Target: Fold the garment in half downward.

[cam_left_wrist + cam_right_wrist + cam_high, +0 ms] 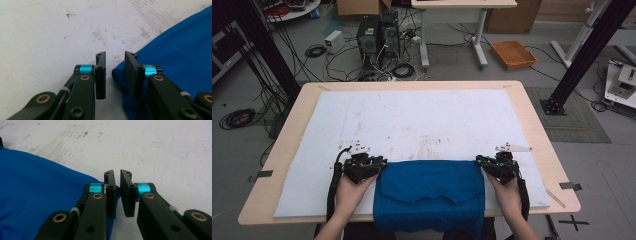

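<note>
A folded blue cloth [429, 192] lies at the near edge of the white mat [412, 120], its front part hanging over the table edge. My left gripper [379, 162] sits at the cloth's far left corner, held by a hand. In the left gripper view that gripper [115, 56] is open, with the cloth's corner [180, 57] bulging into the gap beside the right jaw and clear of the left one. My right gripper [482, 161] is at the far right corner. In the right gripper view its jaws [117, 173] stand a narrow slit apart, and the cloth [32, 195] reaches under the left jaw.
The white mat is stained and covers most of the wooden table [532, 115]. Behind the table on the floor are computer towers [377, 32], tangled cables and an orange tray [513, 54]. A black frame post [584, 55] stands at the right.
</note>
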The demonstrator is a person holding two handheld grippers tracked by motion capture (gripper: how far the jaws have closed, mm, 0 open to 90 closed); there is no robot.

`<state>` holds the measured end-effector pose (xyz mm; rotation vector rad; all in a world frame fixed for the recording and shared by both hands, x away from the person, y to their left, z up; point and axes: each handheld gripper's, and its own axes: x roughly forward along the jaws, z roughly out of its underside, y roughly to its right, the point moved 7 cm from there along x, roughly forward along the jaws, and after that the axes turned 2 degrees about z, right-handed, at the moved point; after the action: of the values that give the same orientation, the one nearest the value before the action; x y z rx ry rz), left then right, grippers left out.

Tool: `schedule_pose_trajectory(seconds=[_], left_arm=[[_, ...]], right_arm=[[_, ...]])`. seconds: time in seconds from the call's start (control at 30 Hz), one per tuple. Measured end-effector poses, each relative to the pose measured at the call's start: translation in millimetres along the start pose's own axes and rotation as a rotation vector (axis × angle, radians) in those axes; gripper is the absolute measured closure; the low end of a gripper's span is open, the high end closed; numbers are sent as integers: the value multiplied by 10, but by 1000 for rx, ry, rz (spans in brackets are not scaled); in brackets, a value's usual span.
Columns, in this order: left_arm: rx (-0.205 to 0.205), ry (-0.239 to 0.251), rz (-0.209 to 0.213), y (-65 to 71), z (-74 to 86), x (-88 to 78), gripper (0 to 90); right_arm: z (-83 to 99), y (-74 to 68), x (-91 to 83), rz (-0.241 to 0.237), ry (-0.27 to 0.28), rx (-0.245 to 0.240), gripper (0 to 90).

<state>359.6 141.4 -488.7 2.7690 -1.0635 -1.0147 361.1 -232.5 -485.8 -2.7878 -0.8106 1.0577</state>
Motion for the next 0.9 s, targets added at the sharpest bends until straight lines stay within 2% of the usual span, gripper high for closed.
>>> schedule_pose_trajectory(seconds=[0.07, 0.1, 0.13, 0.2, 0.27, 0.3, 0.33, 0.37, 0.4, 0.5, 0.67, 0.8, 0.9], left_arm=[[-16, 22, -5, -18, -24, -18, 607], [-23, 29, 6, -22, -32, -22, 560], [-23, 34, 12, -25, -37, -18, 552], [-22, 18, 14, -31, -30, 7, 488], [-20, -8, 18, -17, -3, 42, 484], [-16, -26, 12, -11, 18, 56, 497], [-2, -30, 7, -4, 31, 53, 556], [0, -28, 22, 14, 36, 47, 611], [-5, -33, 39, 36, 44, 46, 692], [47, -35, 36, 100, 53, 47, 803], [53, -25, 40, 93, 33, 50, 844], [54, -3, 36, 48, -67, 62, 848], [52, 3, 21, -24, -161, 102, 848]], right_arm=[[-11, -1, -23, 3, 15, 4, 772], [-18, -5, -36, -3, 22, 3, 745], [-28, -6, -44, -3, 28, 8, 685], [-40, 3, -28, -9, 21, 29, 611], [-17, 9, 23, -24, -13, 47, 549], [16, 6, 62, -38, -43, 58, 562], [44, -5, 78, -44, -62, 61, 594], [65, -14, 88, -50, -70, 42, 621], [74, -32, 86, -45, -68, 21, 686], [87, -76, 69, -46, -82, -37, 802], [68, -98, 55, -36, -53, -95, 835], [-14, -102, 77, -33, -25, -132, 836], [-107, -67, 142, -32, -12, -139, 836]])
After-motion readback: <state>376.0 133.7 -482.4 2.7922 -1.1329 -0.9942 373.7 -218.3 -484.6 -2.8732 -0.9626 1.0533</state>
